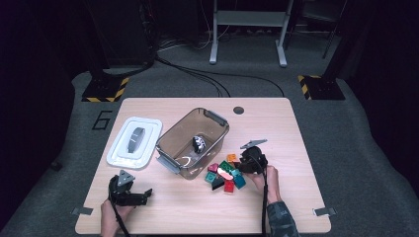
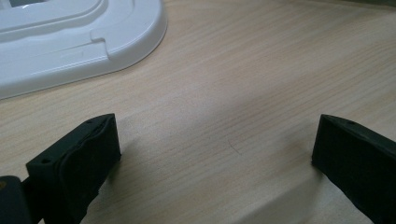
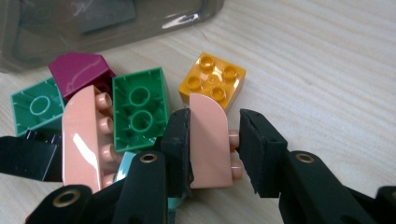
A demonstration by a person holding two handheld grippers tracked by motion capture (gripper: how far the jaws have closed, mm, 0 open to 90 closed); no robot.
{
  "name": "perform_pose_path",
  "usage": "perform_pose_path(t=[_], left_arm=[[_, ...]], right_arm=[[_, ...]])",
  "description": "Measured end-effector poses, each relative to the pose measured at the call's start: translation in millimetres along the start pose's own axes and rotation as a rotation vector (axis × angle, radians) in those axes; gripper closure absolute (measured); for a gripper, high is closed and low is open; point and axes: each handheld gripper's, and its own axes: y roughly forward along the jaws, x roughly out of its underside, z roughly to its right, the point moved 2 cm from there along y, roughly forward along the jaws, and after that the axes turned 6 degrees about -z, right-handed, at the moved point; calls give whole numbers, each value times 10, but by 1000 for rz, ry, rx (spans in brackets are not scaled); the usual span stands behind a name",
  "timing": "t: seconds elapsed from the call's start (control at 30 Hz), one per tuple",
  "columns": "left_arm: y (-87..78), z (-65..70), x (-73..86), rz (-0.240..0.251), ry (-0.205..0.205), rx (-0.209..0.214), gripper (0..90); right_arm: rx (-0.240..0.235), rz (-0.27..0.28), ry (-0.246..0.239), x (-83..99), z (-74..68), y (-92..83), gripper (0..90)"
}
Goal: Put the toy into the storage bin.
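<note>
My right gripper (image 3: 215, 140) has its jaws clamped on one pink curved plastic brick (image 3: 210, 140), low centre of the frame. Beside it lie a second pink curved brick (image 3: 81, 133), two green bricks (image 3: 138, 109), one orange (image 3: 213, 79). My left gripper (image 2: 215, 154) rests open over the counter (image 2: 243, 84).

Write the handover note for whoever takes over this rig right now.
Right gripper: jaws shut on a pink curved brick, at the brick pile right of the clear bin.
Left gripper: open, nothing between the jaws, low over the table near the white lid.
Done: brick gripped; lid off, lying left of the bin, which holds one small dark thing.
Left: probably lift this brick into the bin, then the remaining bricks.
</note>
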Motion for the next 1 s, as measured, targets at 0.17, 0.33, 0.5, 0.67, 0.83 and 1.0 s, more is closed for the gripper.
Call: perform_pose_path(t=[0.17, 0.33, 0.5, 0.67, 0.83, 1.0], left_arm=[[3, 3, -1, 4, -5, 0, 7], [3, 3, -1, 5, -6, -1, 7], [3, 3, -1, 4, -6, -1, 7], [2, 1, -1, 3, -5, -1, 8], [3, -1, -1, 3, -3, 0, 8], [2, -4, -1, 2, -1, 0, 8]], right_arm=[[10, 3, 9, 27, 35, -9, 658], [12, 14, 19, 38, 65, -35, 669], [6, 13, 23, 49, 80, -38, 664], [12, 5, 24, 44, 71, -29, 645], [20, -7, 37, 73, 92, 1, 655], [33, -4, 41, 82, 111, -20, 663]])
